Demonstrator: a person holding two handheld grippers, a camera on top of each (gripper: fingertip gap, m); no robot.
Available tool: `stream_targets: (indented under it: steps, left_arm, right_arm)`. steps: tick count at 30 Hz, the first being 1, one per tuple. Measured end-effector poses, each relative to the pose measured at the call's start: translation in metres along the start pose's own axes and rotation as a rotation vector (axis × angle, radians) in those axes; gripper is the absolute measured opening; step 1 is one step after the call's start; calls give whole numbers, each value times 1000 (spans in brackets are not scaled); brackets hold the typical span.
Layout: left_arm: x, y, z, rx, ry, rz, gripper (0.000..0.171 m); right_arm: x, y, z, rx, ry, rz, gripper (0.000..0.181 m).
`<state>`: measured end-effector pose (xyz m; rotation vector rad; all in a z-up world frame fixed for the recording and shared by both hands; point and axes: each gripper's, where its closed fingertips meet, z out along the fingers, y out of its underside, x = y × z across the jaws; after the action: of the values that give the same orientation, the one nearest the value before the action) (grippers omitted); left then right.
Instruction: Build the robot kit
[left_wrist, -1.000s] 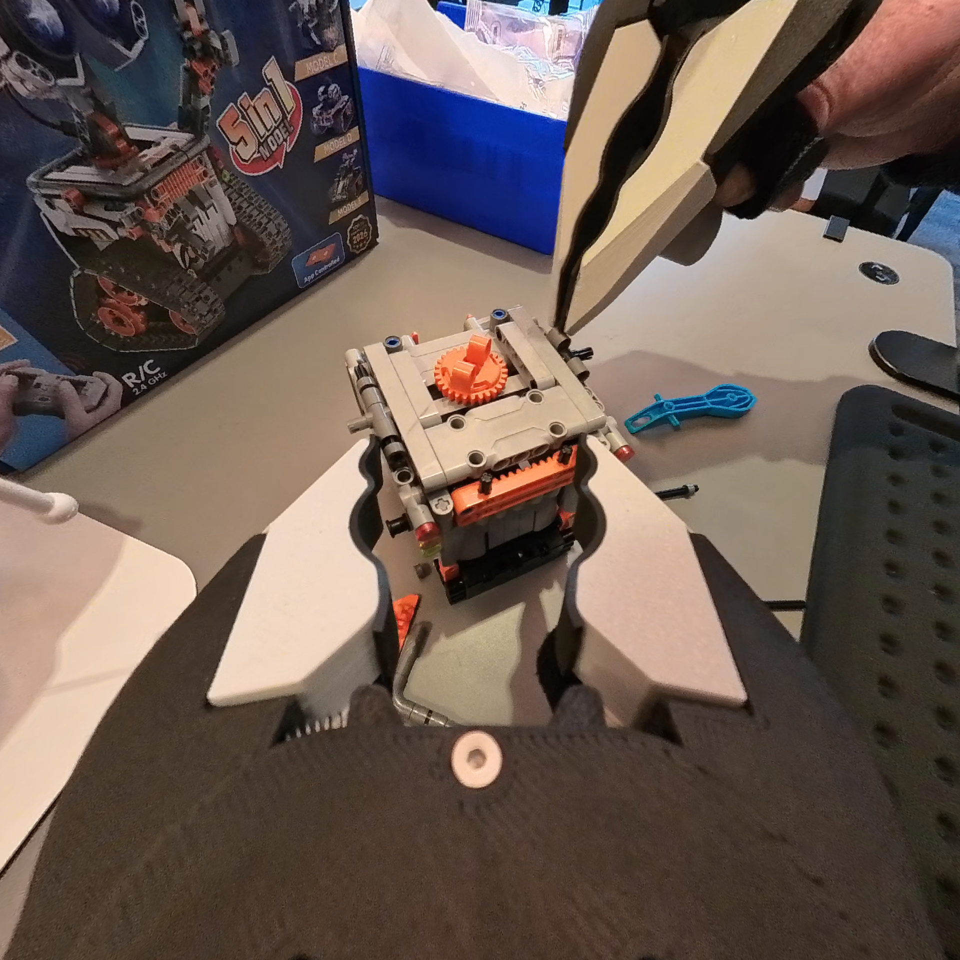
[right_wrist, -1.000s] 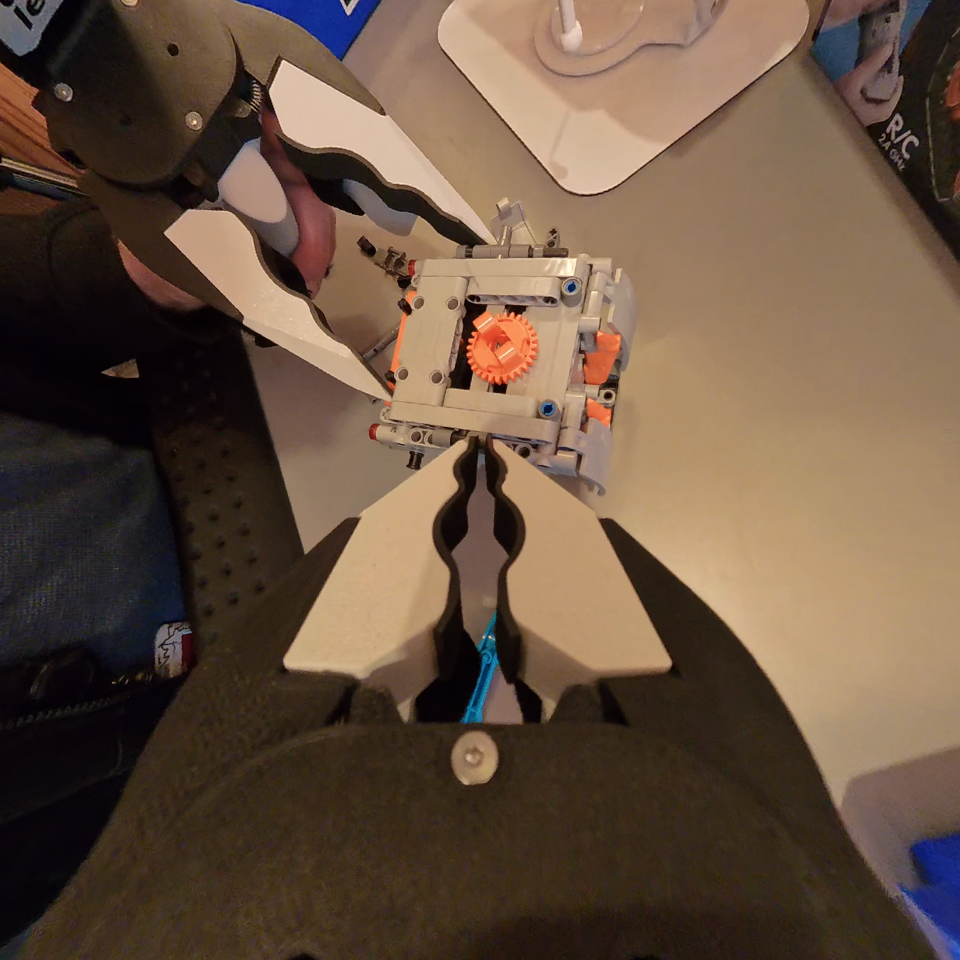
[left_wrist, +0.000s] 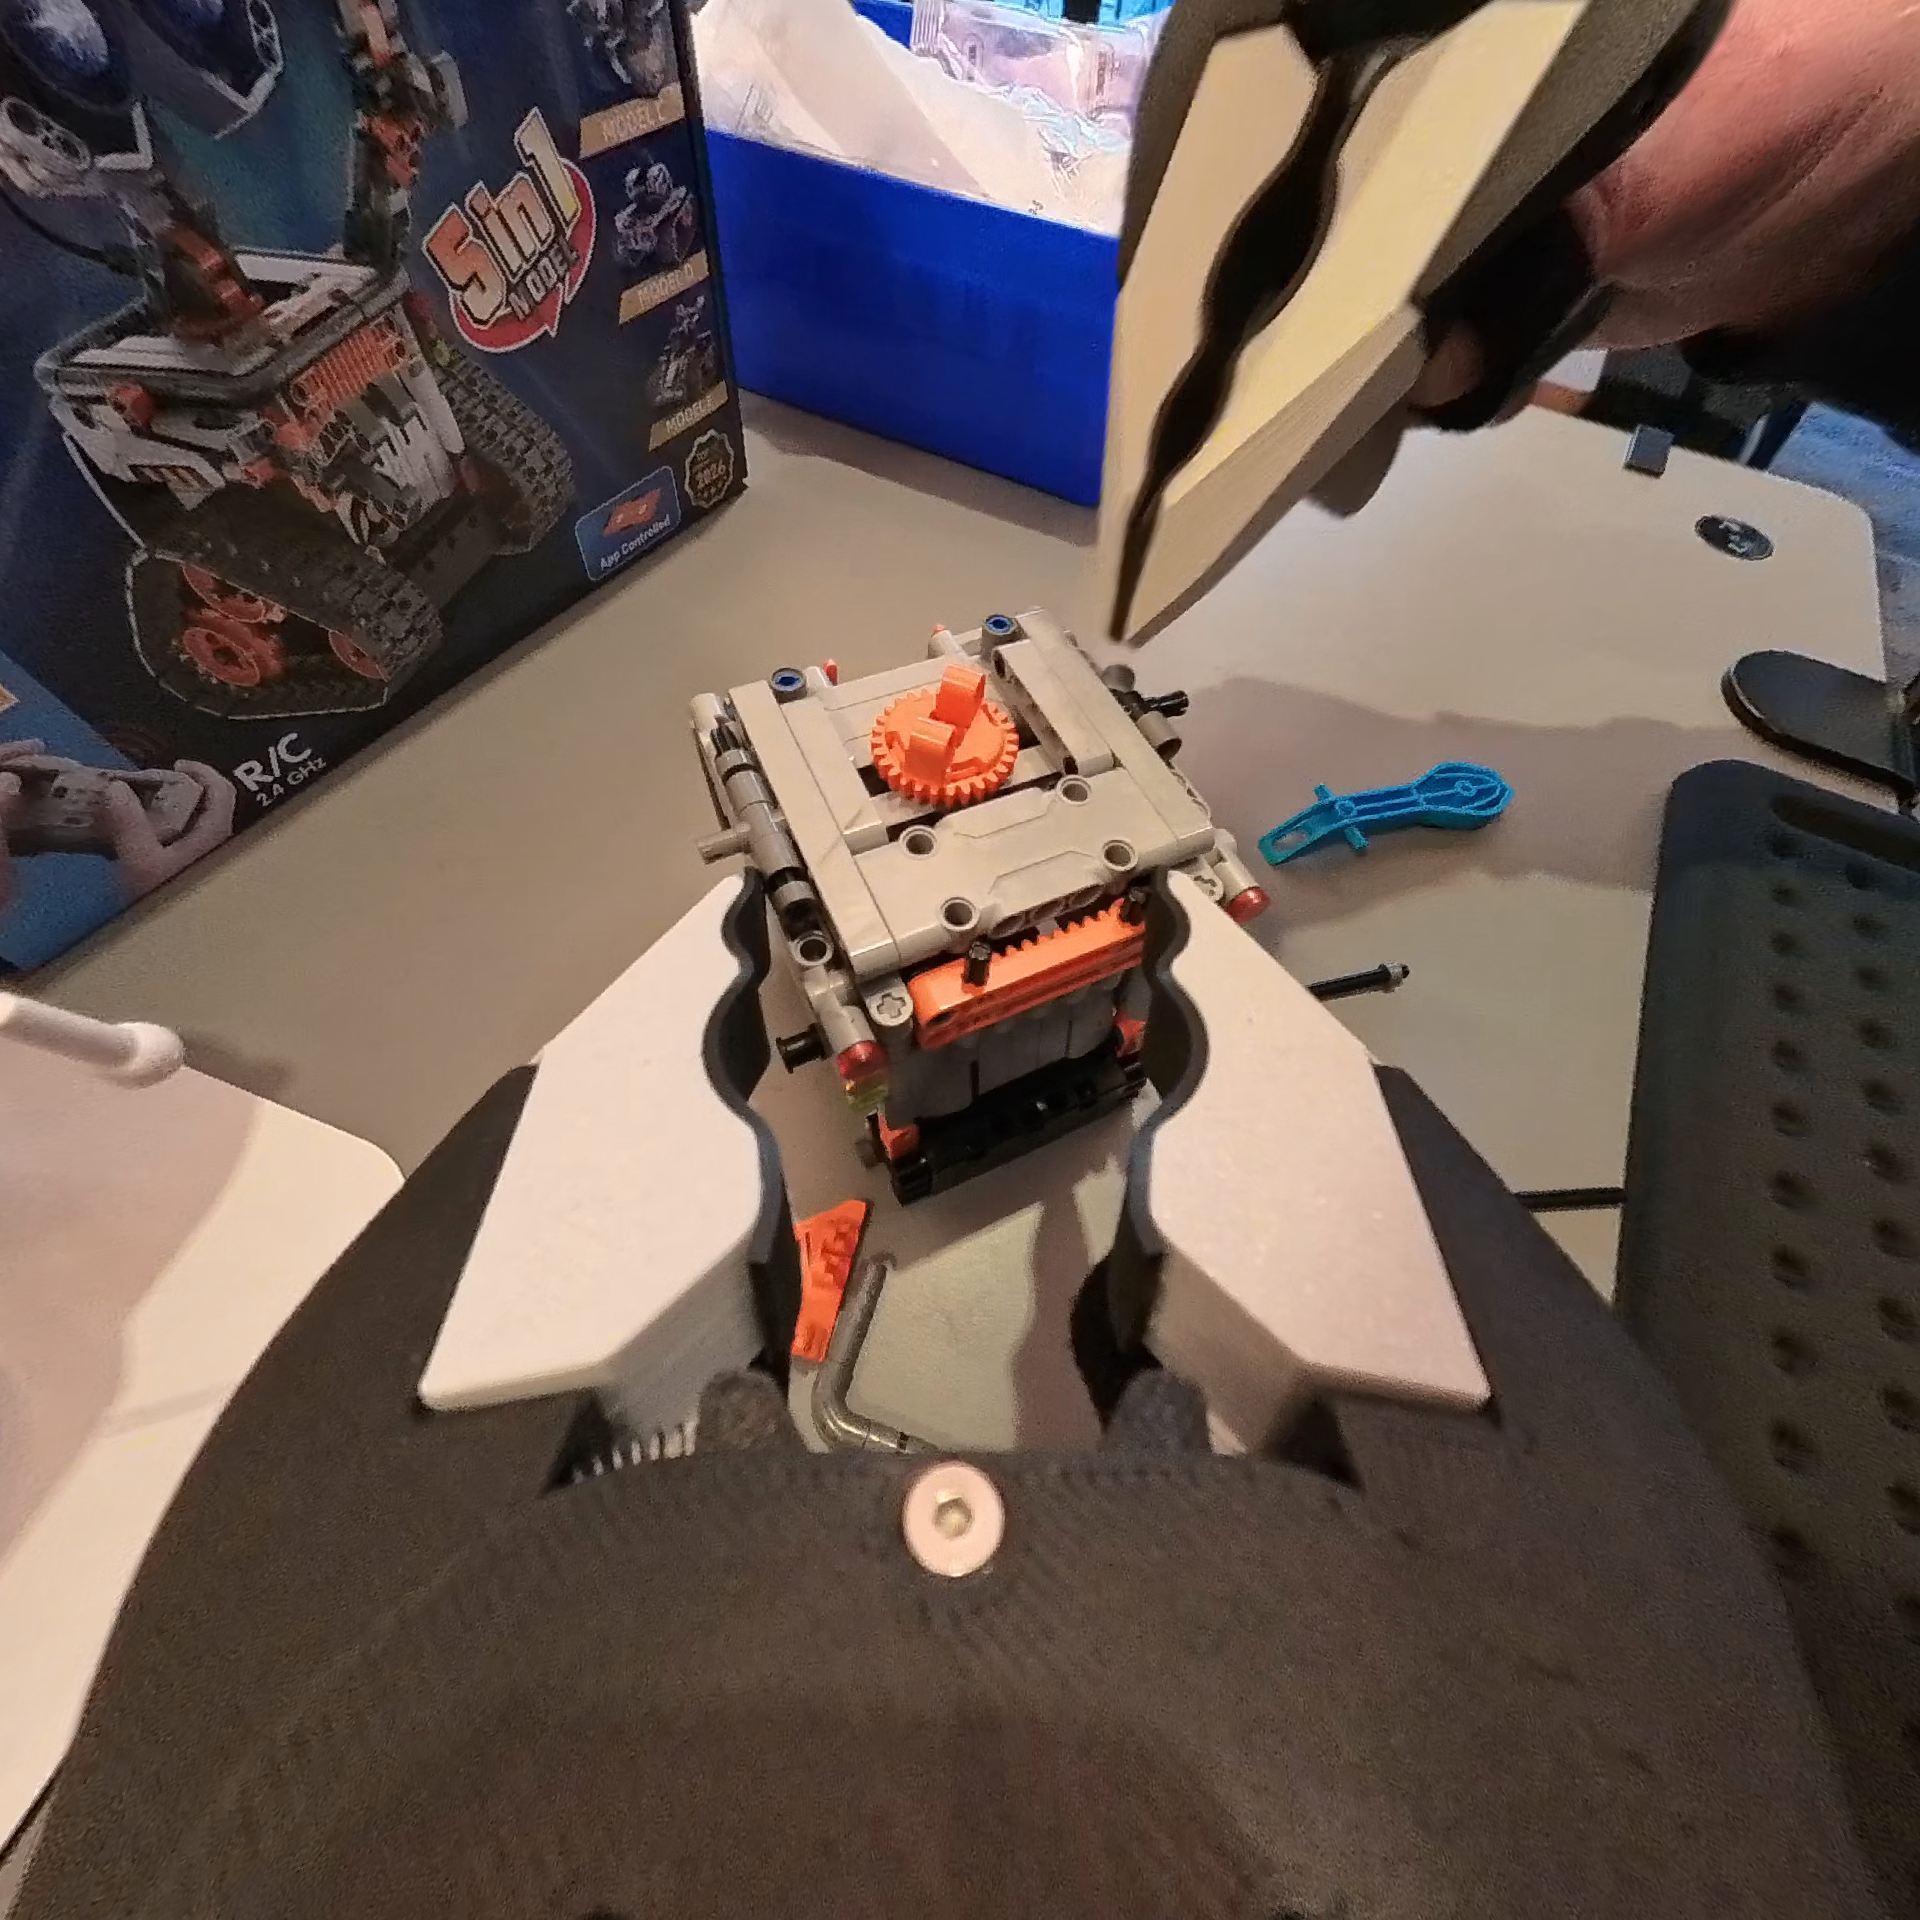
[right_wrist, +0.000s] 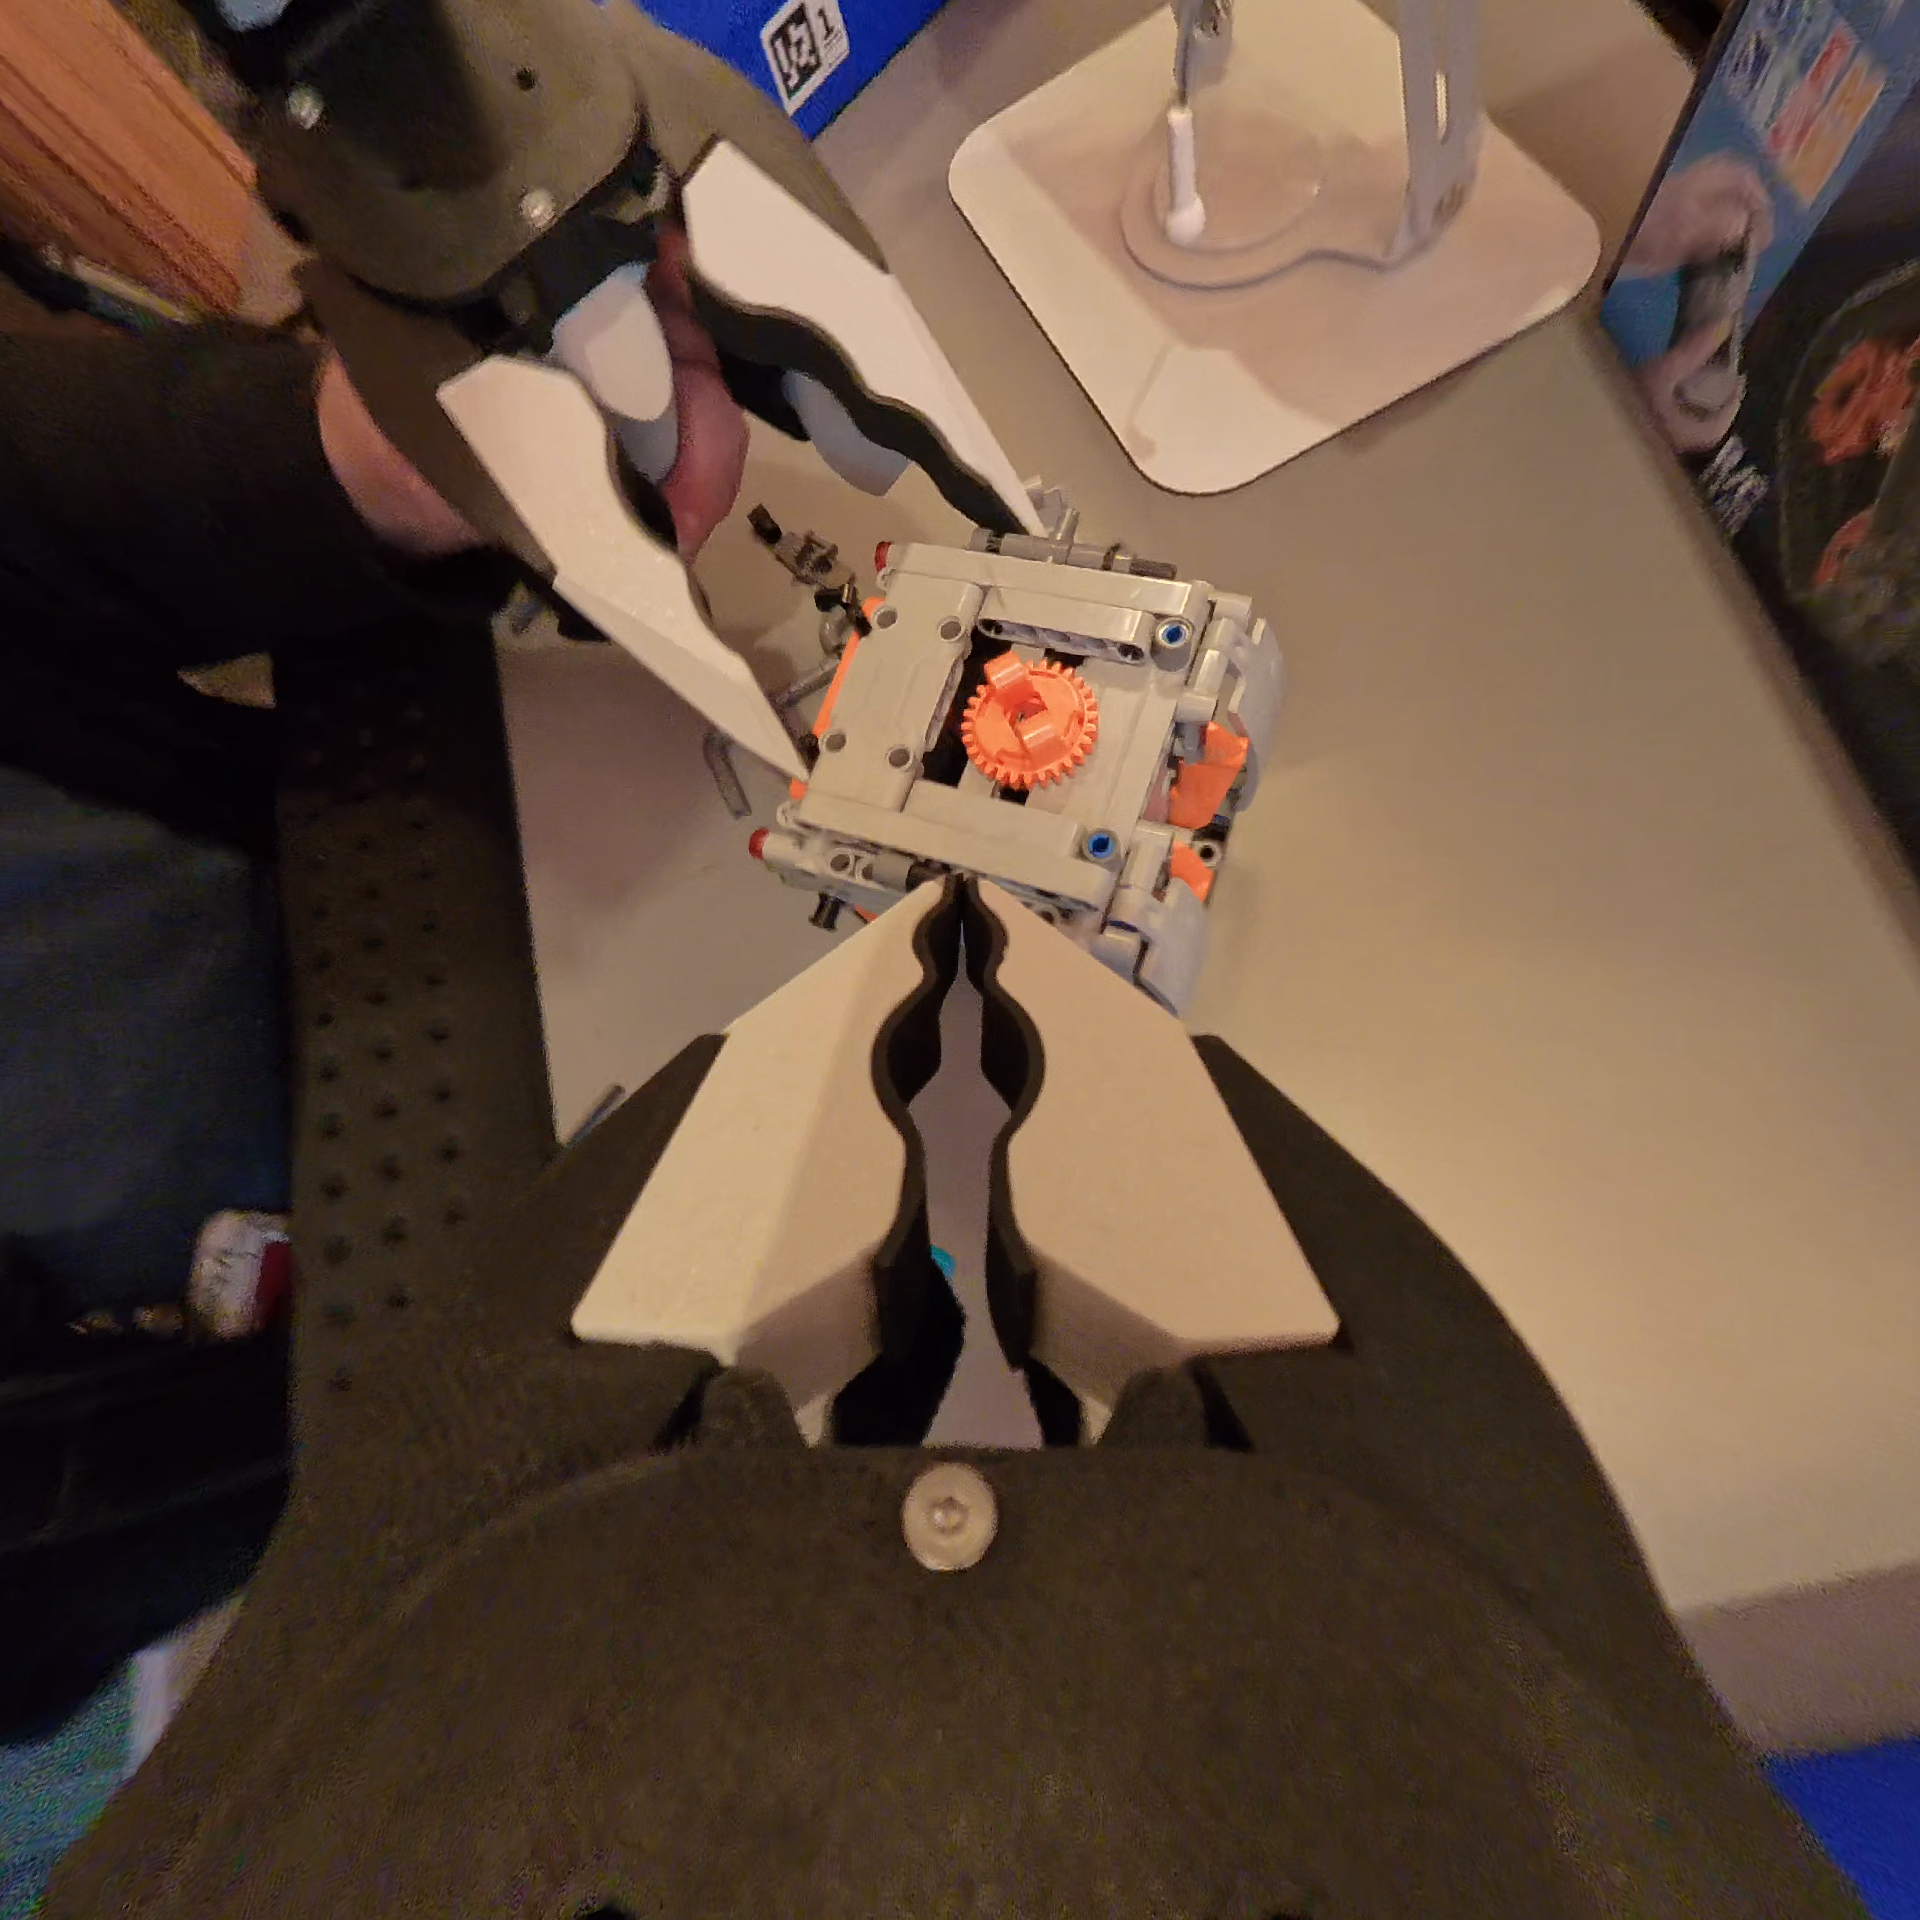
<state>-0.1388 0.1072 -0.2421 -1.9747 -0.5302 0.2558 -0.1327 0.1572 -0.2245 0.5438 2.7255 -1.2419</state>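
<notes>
Your right gripper (right_wrist: 954, 885) has changed most: a second ago its jaws stood a little apart at the edge of the brick model (left_wrist: 966, 831). Now they are drawn together until the tips all but meet at that same edge, though you cannot tell whether any small pin is pinched between them. The model has also turned somewhat on the surface (left_wrist: 520, 831), and your left gripper (left_wrist: 958, 888) has turned with it. Its jaws are spread wide, one on each flank of the model's lower half, and seem to be clamping it. The model is a squat grey cube of beams with a square frame on top and an orange gear (left_wrist: 940, 743) seated in the middle. An orange toothed bar crosses its near face above a black base, and red-tipped and black pins stick out at the corners. Behind the model to its left is the printed kit box (left_wrist: 312, 416), and a blue bin (left_wrist: 914, 260) is directly behind it. A small blue tool (left_wrist: 1382, 810) lies to the model's right, and an orange piece (left_wrist: 826, 1268) lies just in front of it.
</notes>
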Motion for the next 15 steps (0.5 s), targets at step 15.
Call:
stream_targets:
  steps: [15]
  left_arm:
    - [-2,1,0,-34,109,22,71]
  right_arm:
    - [2,2,10,-133,-36,-498,20]
